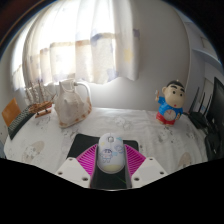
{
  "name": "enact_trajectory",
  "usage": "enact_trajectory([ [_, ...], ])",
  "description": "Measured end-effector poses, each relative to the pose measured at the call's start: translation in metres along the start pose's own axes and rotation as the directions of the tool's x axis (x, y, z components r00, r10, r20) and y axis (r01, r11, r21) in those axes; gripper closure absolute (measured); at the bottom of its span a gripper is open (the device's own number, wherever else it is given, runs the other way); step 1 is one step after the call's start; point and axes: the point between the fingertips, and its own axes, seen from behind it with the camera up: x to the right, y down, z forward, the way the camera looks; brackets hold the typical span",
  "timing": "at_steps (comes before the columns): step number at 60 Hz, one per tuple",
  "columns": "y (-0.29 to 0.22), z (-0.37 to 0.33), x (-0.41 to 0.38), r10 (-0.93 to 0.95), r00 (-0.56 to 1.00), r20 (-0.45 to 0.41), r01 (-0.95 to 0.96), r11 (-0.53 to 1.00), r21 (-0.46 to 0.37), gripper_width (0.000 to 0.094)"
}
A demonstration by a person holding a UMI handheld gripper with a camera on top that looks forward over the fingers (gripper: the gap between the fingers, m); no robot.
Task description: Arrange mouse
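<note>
A white mouse [110, 153] with small printed figures on its shell sits between my two fingers. The pink pads [90, 158] press against its left and right sides with no gap showing. My gripper [111, 160] is shut on the mouse. Under the mouse and between the fingers lies a black mouse mat [110, 136] on the white table [50, 140]. I cannot tell whether the mouse rests on the mat or is held just above it.
A cartoon boy figure [172, 103] stands beyond the fingers to the right. A clear bag-like container [70, 103] and a small wooden ship model [38, 100] stand to the left. A dark screen edge [213, 105] is at the far right. White curtains hang behind.
</note>
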Motion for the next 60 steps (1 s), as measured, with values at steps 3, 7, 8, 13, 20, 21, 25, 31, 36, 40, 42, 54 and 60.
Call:
enact_trajectory([
  [3, 0.019, 0.016, -0.014, -0.019, 1.0, -0.017, 0.019, 0.999, -0.039, 0.0542],
  [7, 0.046, 0.036, -0.03, -0.005, 1.0, -0.022, 0.003, 0.996, -0.085, 0.0542],
  [8, 0.054, 0.039, -0.031, -0.009, 1.0, -0.03, 0.006, 0.995, -0.1, 0.0542],
  [13, 0.079, 0.051, -0.04, -0.003, 0.999, -0.045, -0.004, 0.989, -0.146, 0.0501],
  [20, 0.078, 0.043, -0.033, -0.015, 0.994, -0.104, -0.001, 0.988, -0.156, 0.0129],
  [21, 0.075, 0.039, -0.034, -0.015, 0.994, -0.105, -0.001, 0.988, -0.152, 0.0065],
  [25, 0.061, 0.018, -0.036, 0.009, 0.995, -0.095, -0.022, 0.99, -0.139, 0.0099],
  [31, 0.045, -0.036, -0.036, 0.039, 0.993, -0.108, -0.056, 0.987, -0.153, 0.0084],
  [36, 0.038, -0.091, -0.038, 0.035, 0.992, -0.124, -0.054, 0.986, -0.156, 0.0086],
  [40, 0.039, -0.134, -0.038, 0.033, 0.991, -0.132, -0.054, 0.986, -0.158, 0.0087],
  [42, 0.041, -0.153, -0.038, 0.031, 0.99, -0.141, -0.054, 0.986, -0.158, 0.0086],
  [54, 0.063, -0.226, -0.034, 0.035, 0.984, -0.174, -0.065, 0.984, -0.167, 0.0088],
  [60, 0.072, -0.238, -0.033, 0.066, 0.982, -0.177, -0.097, 0.981, -0.168, 0.0086],
])
